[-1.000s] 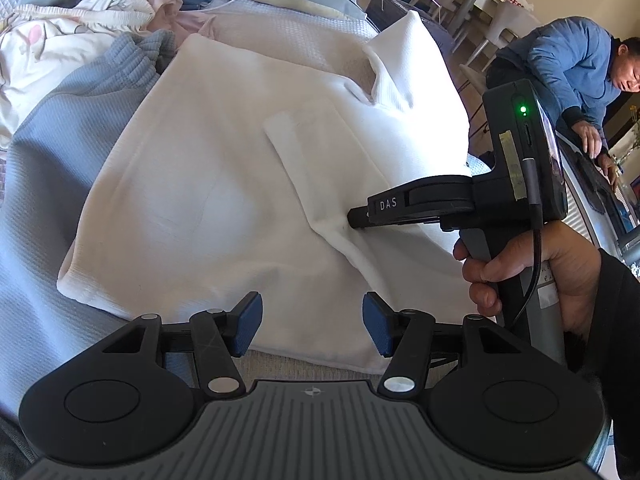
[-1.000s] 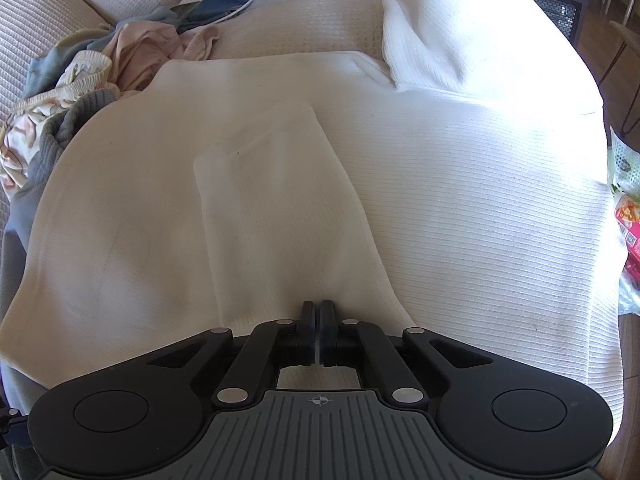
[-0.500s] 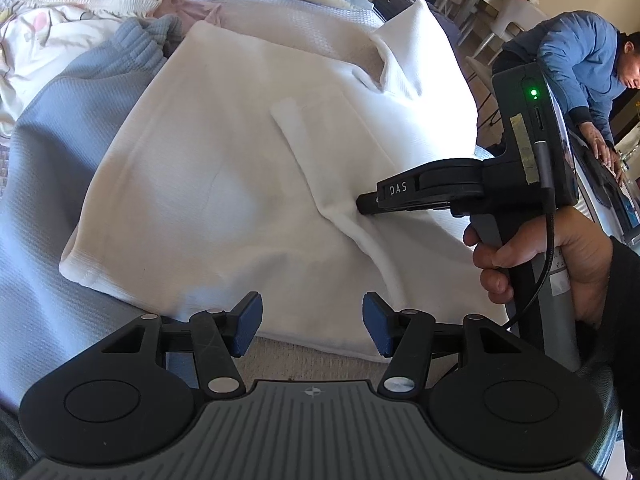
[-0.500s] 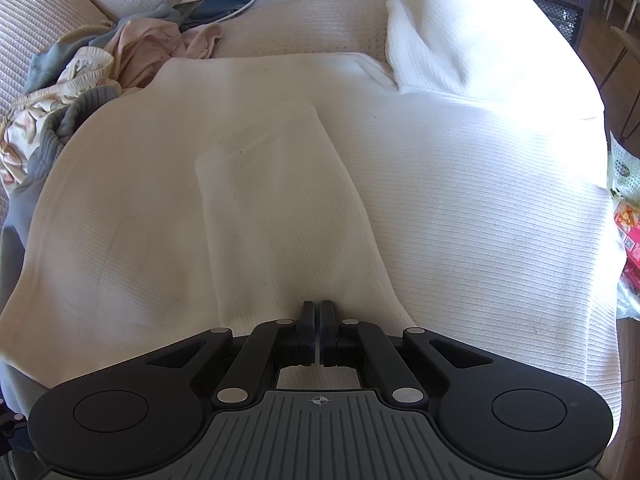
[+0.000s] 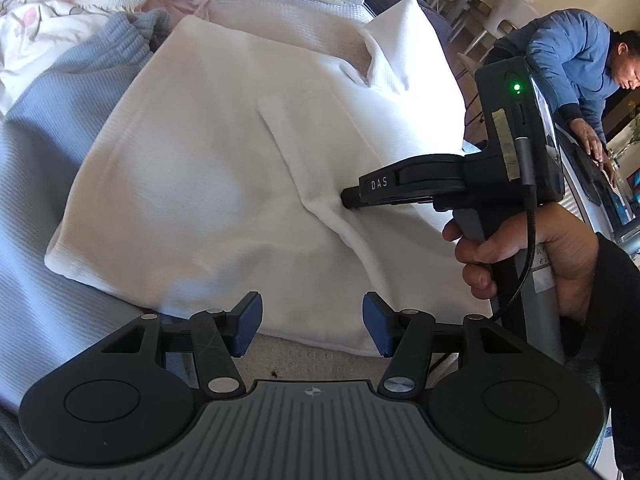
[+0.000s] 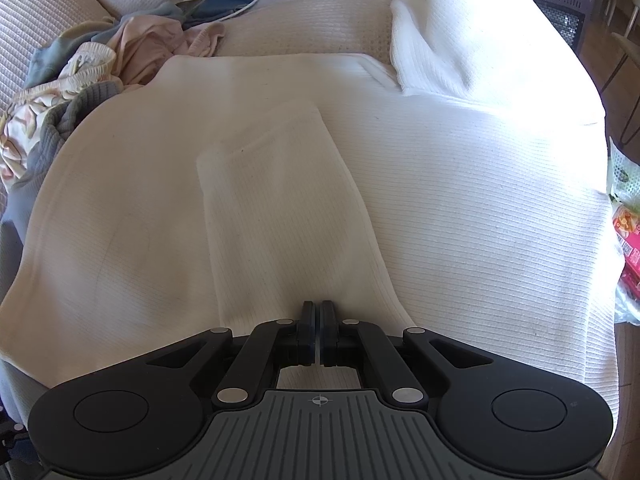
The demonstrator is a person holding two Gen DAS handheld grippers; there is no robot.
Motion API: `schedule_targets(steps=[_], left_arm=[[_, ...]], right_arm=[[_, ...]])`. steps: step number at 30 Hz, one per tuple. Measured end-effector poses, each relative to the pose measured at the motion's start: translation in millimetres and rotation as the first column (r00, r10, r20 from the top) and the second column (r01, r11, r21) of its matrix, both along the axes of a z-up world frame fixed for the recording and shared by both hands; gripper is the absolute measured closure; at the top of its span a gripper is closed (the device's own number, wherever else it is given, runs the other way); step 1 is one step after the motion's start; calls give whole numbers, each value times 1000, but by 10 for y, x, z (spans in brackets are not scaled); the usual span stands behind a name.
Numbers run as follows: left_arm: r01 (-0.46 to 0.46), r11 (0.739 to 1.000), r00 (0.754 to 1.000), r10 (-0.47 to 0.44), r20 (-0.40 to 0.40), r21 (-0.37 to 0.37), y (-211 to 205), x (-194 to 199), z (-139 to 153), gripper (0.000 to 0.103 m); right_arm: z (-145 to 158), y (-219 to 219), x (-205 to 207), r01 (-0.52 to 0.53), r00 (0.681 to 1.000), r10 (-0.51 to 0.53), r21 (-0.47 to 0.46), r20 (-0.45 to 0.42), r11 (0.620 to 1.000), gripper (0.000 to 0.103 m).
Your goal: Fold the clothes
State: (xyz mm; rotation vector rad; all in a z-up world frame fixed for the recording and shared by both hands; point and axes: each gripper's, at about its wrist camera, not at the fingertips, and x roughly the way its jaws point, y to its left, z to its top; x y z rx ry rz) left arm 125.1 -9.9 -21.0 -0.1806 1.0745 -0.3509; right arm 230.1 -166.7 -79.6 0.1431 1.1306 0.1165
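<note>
A white knit garment [image 5: 208, 184] lies spread across a bed, its folded sleeve [image 6: 280, 208] laid lengthwise over the body panel. The right gripper [image 6: 319, 330] has its jaws pressed together on the near end of that sleeve, pinching a small ridge of cloth; in the left wrist view the same gripper [image 5: 347, 199] enters from the right, held by the right hand [image 5: 532, 256], with its tip touching the sleeve crease. The left gripper [image 5: 312, 326] hovers at the garment's near hem [image 5: 304, 342], jaws wide apart and holding nothing, its blue pads [image 5: 249, 322] just above the hem line. Edges: the garment's left corner [image 5: 54, 258] rests on a grey-blue ribbed blanket [image 5: 36, 152]; the far edge meets a pale bedspread [image 6: 304, 24]; the right side drapes over the bed's edge. A raised white fold [image 6: 452, 40] stands at the far right. A heap of pink and patterned clothes [image 6: 80, 76] crowds the far left corner. Open room lies on the flat body panel left of the sleeve and along the strip of bare bed surface [image 5: 304, 364] near the hem. A bystander in a blue jacket [image 5: 572, 52] stands beyond the bed at far right.
</note>
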Motion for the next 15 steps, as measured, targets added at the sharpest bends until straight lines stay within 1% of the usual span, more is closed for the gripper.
schedule_targets(steps=[6, 9, 12, 14, 15], left_arm=[[-4, 1000, 1000, 4, 10, 2, 6, -15, 21, 50], [-25, 1000, 999, 26, 19, -9, 71, -9, 38, 50], [-66, 997, 997, 67, 35, -26, 194, 3, 80, 50], [-92, 995, 994, 94, 55, -30, 290, 5, 141, 50], [-102, 994, 993, 103, 63, -31, 335, 9, 166, 49]], right_arm=[[13, -2, -14, 1, 1000, -1, 1, 6, 1000, 102], [67, 2, -41, 5, 1000, -5, 0, 15, 1000, 101], [160, -91, -78, 34, 999, -35, 45, 19, 998, 90], [236, -291, -116, 112, 993, -115, 130, 12, 985, 77], [255, -424, -135, 163, 986, -166, 190, -1, 968, 75]])
